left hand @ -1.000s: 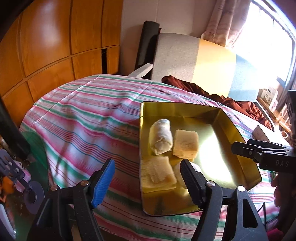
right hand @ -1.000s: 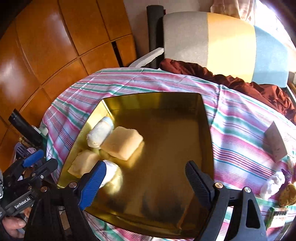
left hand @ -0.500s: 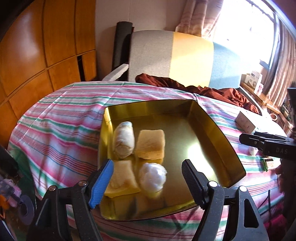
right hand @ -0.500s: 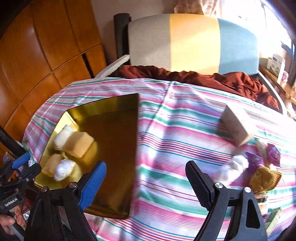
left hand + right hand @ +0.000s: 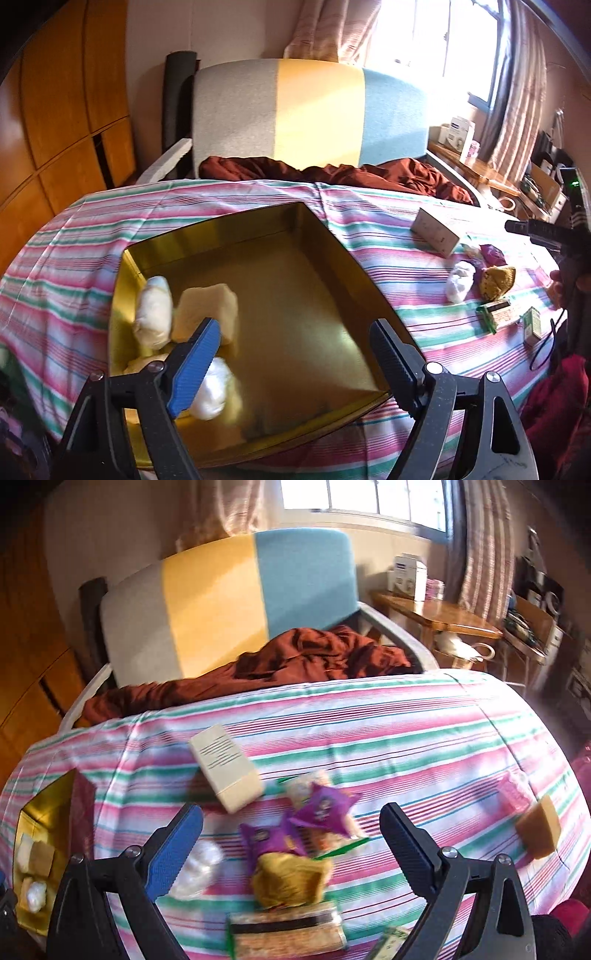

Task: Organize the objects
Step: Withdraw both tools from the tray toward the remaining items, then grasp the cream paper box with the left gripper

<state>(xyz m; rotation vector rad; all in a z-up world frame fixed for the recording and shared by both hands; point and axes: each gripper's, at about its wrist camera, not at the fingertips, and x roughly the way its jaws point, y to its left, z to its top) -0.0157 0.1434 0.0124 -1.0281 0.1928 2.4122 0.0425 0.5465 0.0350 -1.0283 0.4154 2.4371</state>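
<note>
A gold tin tray [image 5: 332,251] sits on the striped cloth and holds several pale wrapped packets, among them a white roll [image 5: 153,314] and a yellow block [image 5: 207,310]. My left gripper [image 5: 295,358] is open and empty above the tray's near side. My right gripper [image 5: 291,845] is open and empty over a pile of loose items: purple packets [image 5: 321,808], a gold-wrapped bundle [image 5: 291,878], a white bundle [image 5: 199,867] and a cream box [image 5: 225,768]. The tray shows at the far left in the right wrist view [image 5: 40,812].
A tan block [image 5: 539,830] and a pink packet [image 5: 513,794] lie at the cloth's right side. A striped-cushion chair [image 5: 229,594] with a dark red cloth [image 5: 295,653] stands behind. Small green-edged packets [image 5: 498,314] lie near the front right edge.
Both grippers have swung to the right. The right wrist view has left the tray and now faces the pile of loose items. Both stay open.
</note>
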